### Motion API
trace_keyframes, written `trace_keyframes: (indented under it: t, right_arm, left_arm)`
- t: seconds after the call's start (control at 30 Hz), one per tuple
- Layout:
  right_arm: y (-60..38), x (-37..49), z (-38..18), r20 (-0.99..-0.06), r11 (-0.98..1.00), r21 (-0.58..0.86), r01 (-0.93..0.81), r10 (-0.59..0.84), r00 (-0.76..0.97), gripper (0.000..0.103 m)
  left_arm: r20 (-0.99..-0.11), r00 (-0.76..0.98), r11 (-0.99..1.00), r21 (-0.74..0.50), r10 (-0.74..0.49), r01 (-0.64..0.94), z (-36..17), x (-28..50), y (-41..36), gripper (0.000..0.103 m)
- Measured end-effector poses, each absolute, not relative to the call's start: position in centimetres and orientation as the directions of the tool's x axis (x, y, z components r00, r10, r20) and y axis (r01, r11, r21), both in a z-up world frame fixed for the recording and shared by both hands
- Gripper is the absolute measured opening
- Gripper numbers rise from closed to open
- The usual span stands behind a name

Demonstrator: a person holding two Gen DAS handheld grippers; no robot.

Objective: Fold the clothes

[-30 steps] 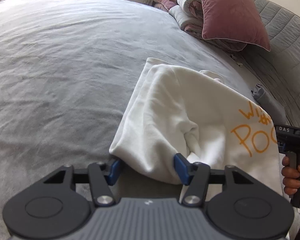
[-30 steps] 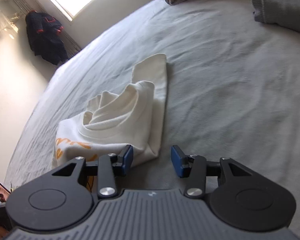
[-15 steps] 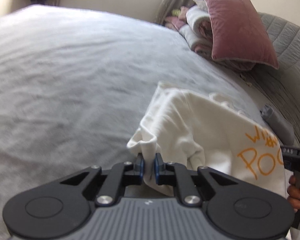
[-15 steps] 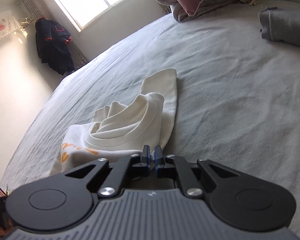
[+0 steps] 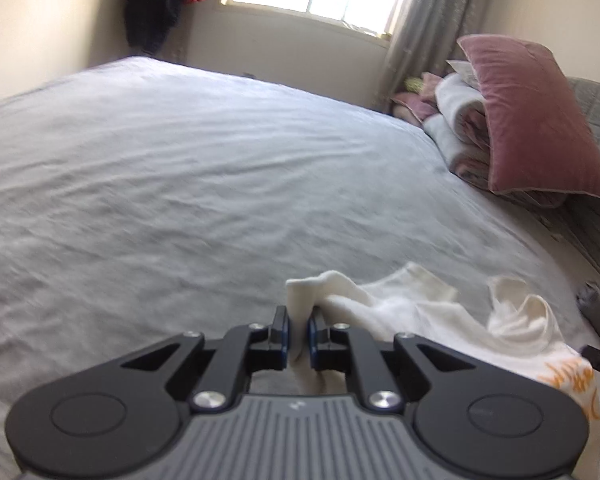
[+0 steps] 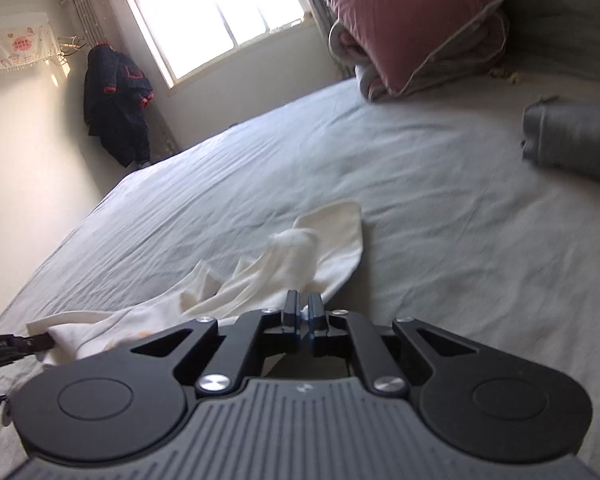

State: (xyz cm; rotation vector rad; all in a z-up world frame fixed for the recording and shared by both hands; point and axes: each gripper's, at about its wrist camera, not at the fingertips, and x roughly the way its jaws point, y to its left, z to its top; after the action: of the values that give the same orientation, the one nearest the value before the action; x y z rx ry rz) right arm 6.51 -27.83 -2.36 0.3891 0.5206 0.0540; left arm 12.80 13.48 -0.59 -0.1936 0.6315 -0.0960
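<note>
A white shirt (image 5: 420, 312) with orange lettering (image 5: 568, 376) lies stretched low over the grey bed. My left gripper (image 5: 298, 326) is shut on a bunched corner of it, which pokes up between the fingers. In the right wrist view the same white shirt (image 6: 292, 264) runs leftward from my right gripper (image 6: 303, 312), which is shut on its near edge. The left gripper's tip (image 6: 16, 346) shows at that view's far left, holding the shirt's other end. Part of the shirt hangs hidden below both gripper bodies.
The grey bed sheet (image 5: 180, 184) spreads wide ahead. A pink pillow (image 5: 532, 116) on folded bedding sits at the bed's right end. A folded grey garment (image 6: 572, 140) lies on the bed at right. A dark coat (image 6: 116, 104) hangs by the window (image 6: 216, 16).
Both grippers went from open to shut on the white shirt, then lifted and pulled apart. The shirt has spread out between them, and both views now tilt up toward the window.
</note>
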Motion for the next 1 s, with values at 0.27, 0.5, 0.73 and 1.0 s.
trace_keyframes:
  t: [0.27, 0.5, 0.73, 1.0]
  right_arm:
    - [-29.5, 6.7, -1.6, -0.45, 0.934, 0.333, 0.132, 0.035, 0.892, 0.005]
    - [-32.5, 5.9, -0.6, -0.407, 0.925, 0.295, 0.24, -0.106, 0.907, 0.005]
    - [-36.9, 4.9, 0.5, -0.373, 0.876, 0.242, 0.417, -0.313, 0.874, 0.005]
    - [-38.2, 5.0, -0.3, -0.46, 0.86, 0.156, 0.485, -0.372, 0.806, 0.004]
  left_arm:
    - [-0.533, 0.846, 0.991, -0.116, -0.005, -0.067, 0.3, 13.1, 15.0, 0.009]
    - [-0.52, 0.853, 0.993, -0.063, 0.049, -0.096, 0.2, 13.3, 15.0, 0.009]
    - [-0.556, 0.829, 0.995, -0.035, 0.057, -0.092, -0.3, 13.4, 14.6, 0.009]
    - [-0.702, 0.711, 0.998, -0.022, 0.03, -0.064, -2.0, 13.7, 15.9, 0.013]
